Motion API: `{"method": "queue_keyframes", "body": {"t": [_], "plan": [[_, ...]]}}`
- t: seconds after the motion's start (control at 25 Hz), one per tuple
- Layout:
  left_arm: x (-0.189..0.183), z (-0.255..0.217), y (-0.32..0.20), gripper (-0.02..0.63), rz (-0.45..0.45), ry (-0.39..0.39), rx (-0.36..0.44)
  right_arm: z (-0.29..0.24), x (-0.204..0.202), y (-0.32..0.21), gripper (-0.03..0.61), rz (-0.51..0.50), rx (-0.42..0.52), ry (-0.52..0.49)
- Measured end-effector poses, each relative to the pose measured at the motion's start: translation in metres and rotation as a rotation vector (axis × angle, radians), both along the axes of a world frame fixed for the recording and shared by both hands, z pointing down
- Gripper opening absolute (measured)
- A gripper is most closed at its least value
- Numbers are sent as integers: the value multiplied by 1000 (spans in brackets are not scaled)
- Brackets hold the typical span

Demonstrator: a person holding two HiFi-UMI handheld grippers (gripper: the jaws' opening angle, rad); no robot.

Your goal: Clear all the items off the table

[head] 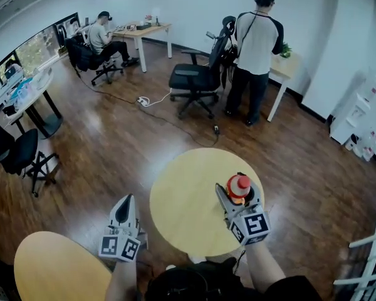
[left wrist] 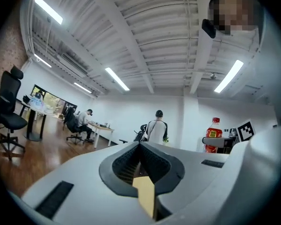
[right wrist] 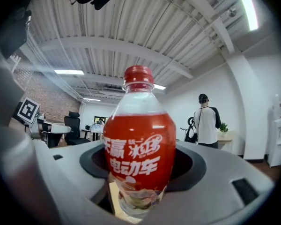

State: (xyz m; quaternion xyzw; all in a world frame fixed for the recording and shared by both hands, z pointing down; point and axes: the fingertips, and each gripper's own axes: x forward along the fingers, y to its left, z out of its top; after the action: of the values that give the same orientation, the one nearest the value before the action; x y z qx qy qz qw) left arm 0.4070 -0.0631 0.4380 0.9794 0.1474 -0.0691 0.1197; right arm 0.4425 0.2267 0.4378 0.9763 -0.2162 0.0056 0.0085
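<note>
Running across the red label of the bottle (right wrist: 139, 149) are white Chinese characters. The lower row reads 电动车, and the upper row is too stylised to read for sure. Square black-and-white markers sit on each gripper's cube.

The round wooden table (head: 182, 199) fills the lower middle of the head view, with a second round table (head: 50, 268) at lower left. Beyond them, in the upper middle, are a black office chair (head: 194, 77) and a standing person (head: 257, 49). A seated person (head: 102, 36) sits at a desk (head: 147, 30) at upper left.

The right gripper (head: 237, 192) clasps the bottle upright over the right part of the table. The left gripper (head: 126, 200), just left of the table, is clenched on nothing. The bottle is clear plastic with a red cap and a red drink inside.
</note>
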Motion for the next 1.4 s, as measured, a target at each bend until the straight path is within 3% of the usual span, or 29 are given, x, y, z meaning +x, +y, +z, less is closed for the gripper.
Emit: {"method": "queue_keyframes", "body": {"t": [0.12,0.28,0.56,0.84,1.12,1.4], "plan": [[1,3,17,1,77,-12,-4,-1,-22,7,310,46,-22,-11],[1,11,21,1,114,-34,-11,11,-32,1,310,47,-18,-42],[15,45,21,2,64,-129,-52,68,-3,-9,311,-23,-31,-137],[24,81,22,1,2,-246,-8,138,34,-28,316,-78,6,-222],[28,118,31,1,-9,-366,16,205,65,-34,316,-61,-15,-329],[23,130,30,0,16,-389,39,216,55,-44,316,-94,-25,-271]]}}
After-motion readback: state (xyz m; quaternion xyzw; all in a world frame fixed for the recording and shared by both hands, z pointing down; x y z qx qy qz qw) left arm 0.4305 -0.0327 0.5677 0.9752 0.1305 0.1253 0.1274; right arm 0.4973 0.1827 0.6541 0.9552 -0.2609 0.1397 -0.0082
